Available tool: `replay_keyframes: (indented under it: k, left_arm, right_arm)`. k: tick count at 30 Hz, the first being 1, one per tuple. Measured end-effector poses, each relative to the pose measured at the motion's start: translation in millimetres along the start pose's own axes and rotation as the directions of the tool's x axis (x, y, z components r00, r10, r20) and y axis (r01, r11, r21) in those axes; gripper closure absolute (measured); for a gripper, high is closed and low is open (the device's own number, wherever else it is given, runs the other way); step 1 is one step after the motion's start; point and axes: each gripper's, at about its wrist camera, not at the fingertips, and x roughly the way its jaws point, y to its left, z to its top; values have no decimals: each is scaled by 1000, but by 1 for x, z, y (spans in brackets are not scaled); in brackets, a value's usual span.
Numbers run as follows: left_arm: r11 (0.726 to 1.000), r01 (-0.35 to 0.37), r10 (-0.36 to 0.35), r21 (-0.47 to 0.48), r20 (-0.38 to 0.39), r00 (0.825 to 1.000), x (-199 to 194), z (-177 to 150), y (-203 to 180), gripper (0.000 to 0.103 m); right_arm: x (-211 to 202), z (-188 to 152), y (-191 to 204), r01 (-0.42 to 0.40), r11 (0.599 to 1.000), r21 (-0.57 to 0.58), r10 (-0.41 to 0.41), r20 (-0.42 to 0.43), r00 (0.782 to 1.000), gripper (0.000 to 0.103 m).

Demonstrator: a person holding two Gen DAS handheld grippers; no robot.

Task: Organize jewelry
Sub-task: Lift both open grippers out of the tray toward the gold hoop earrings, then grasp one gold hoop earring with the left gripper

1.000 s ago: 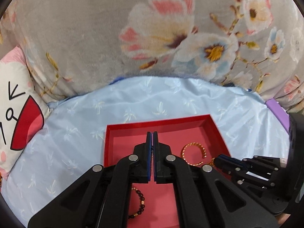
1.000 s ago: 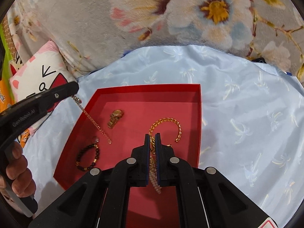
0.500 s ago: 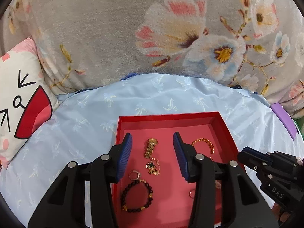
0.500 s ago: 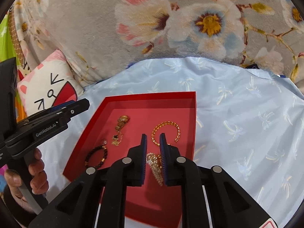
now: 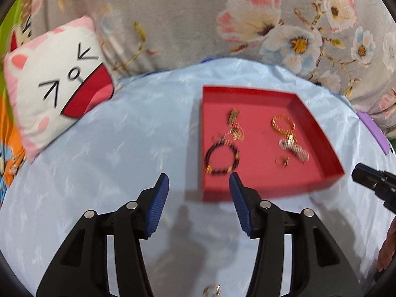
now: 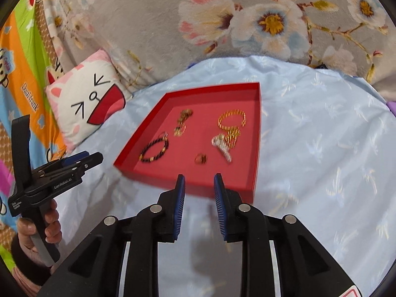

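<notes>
A: Now both grippers are backing off the red tray (image 5: 314, 123); left gripper (image 5: 199, 204) and right gripper (image 6: 199, 205) have just been opening, fingers apart, nothing between them.

B: Chain and sparkly bracelet (image 6: 222, 146) are lying in the tray beside the beaded bracelet (image 5: 222, 158). One ring (image 5: 211, 290) is sitting on the bed cover, likely next.

Left gripper (image 5: 198, 190) opening, empty, right gripper (image 6: 199, 190) opening narrower, empty

A pale blue bedspread (image 6: 321, 153) (palm-printed) carries a red tray (image 6: 188, 180) and cat cushion (image 6: 86, 99).
</notes>
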Motion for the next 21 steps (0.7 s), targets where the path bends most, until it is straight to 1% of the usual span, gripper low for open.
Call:
replay_keyframes:
  k: [1,3,5,7,8,11,15,19,21]
  left_arm:
    - [1000,-11,11,-5,-9,1000,-3,-9,3,53]
    - [1000,-26,26,-16,-31,999,-11,-33,10,46]
    - [999,-41,40,-26,-48,998,-18,-56,16,44]
    - [999,-43,41,-33,-66,997,-21,-75,19,43]
    - [999,-32,29,-36,-79,996,-22,-85,21,43]
    - [999,-30,26,-32,-103,994,-22,-106,22,43]
    - [1000,2,-4,-19,-119,993,-24,-122,17,43]
    - [1000,4,-2,15,-104,995,-26,-127,9,44]
    - [999,16,-13,32,-101,995,-27,-128,5,44]
  right_arm:
    - [-2,-7,2,3,1000,-4,-3,-7,1000,79]
    - [-4,-22,5,-3,1000,-4,3,-27,1000,79]
    - [-6,-36,7,-13,1000,7,13,-43,999,79]
    - [-6,-50,8,-19,1000,21,20,-58,998,79]
    - [-5,-58,9,-21,999,27,22,-68,997,79]
    - [1,-73,11,-16,999,37,20,-92,996,78]
    - [7,-86,16,-14,999,35,18,-114,993,78]
    - [8,-92,23,-11,1000,17,13,-119,993,78]
    - [9,-93,25,-6,1000,7,7,-119,993,78]
